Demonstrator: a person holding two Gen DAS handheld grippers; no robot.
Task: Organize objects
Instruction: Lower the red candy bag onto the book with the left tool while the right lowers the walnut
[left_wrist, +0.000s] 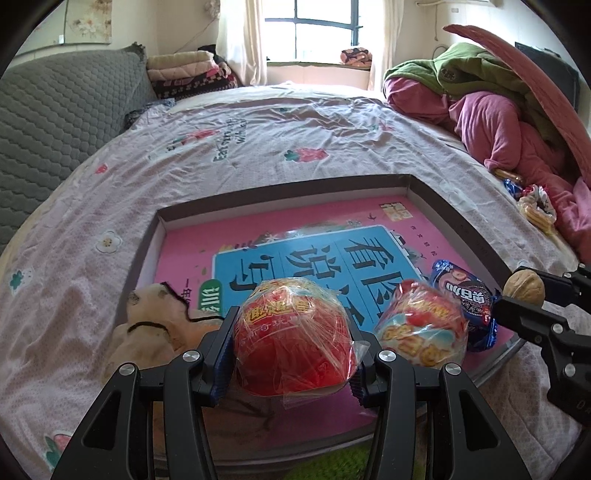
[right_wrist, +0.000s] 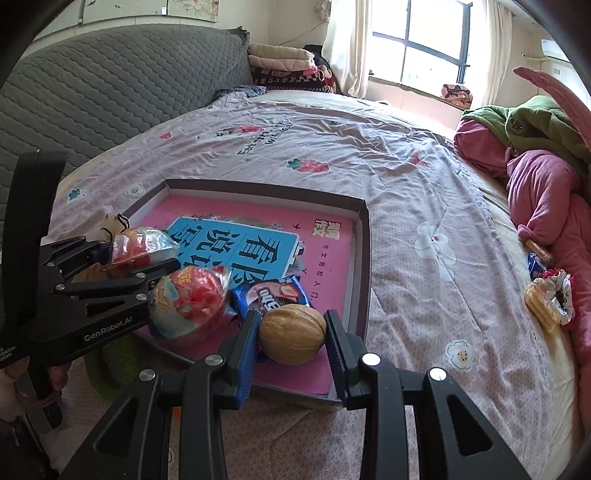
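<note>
Clamped in the left gripper (left_wrist: 293, 332) is a red wrapped toy (left_wrist: 295, 339), low over the box (left_wrist: 280, 184) on the bed (left_wrist: 258, 125). Beside it, the right gripper (right_wrist: 291, 332) pinches a walnut (right_wrist: 292, 334). Beyond lie another wrapped toy (right_wrist: 188, 306) and what looks like a blue snack packet (right_wrist: 273, 295).

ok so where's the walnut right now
The walnut sits clamped in the right gripper, low in the right wrist view, over the near right corner of the box lid, beside the blue snack packet.
</note>
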